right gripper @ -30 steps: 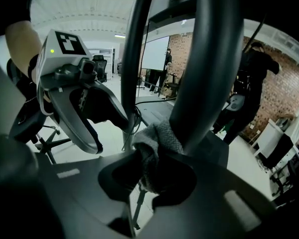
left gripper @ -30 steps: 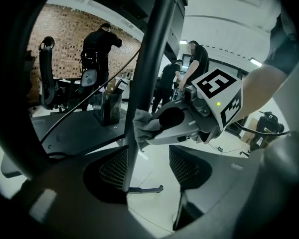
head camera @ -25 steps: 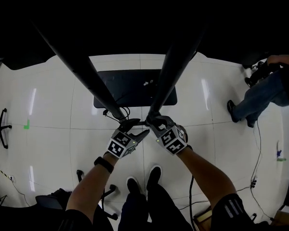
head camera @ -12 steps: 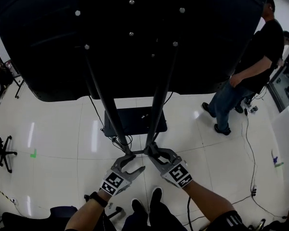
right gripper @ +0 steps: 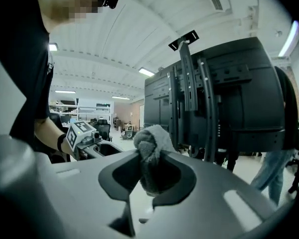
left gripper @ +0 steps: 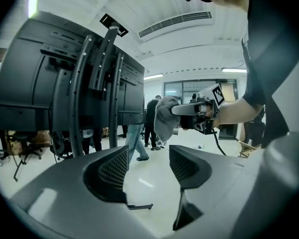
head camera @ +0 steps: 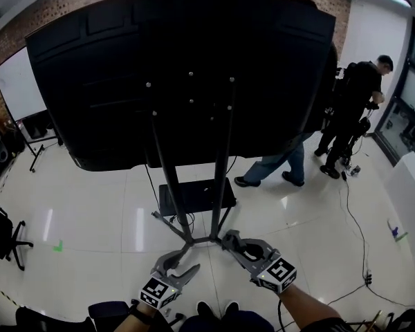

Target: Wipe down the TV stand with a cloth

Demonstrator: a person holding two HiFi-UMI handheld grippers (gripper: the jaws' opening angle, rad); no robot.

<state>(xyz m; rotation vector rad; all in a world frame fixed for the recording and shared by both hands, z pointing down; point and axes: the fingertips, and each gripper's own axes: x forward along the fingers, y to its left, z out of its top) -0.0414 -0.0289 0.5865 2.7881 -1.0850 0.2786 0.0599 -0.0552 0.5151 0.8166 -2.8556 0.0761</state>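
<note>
**Cloth pinched, stand just ahead**

The right hand-held gripper point(right gripper: 152, 176) pinches a grey cloth point(right gripper: 150, 142). The left hand-held gripper point(left gripper: 148, 166) stands spread. Just beyond both rises the black TV stand point(head camera: 219, 178) on a glossy white floor point(head camera: 104, 213). A brick wall point(head camera: 69, 9) lies behind, and a person point(head camera: 356, 95) stands far right.

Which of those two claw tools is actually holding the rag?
The right gripper: its jaws are shut on the grey cloth. The left gripper has its jaws apart with nothing between them.
</note>
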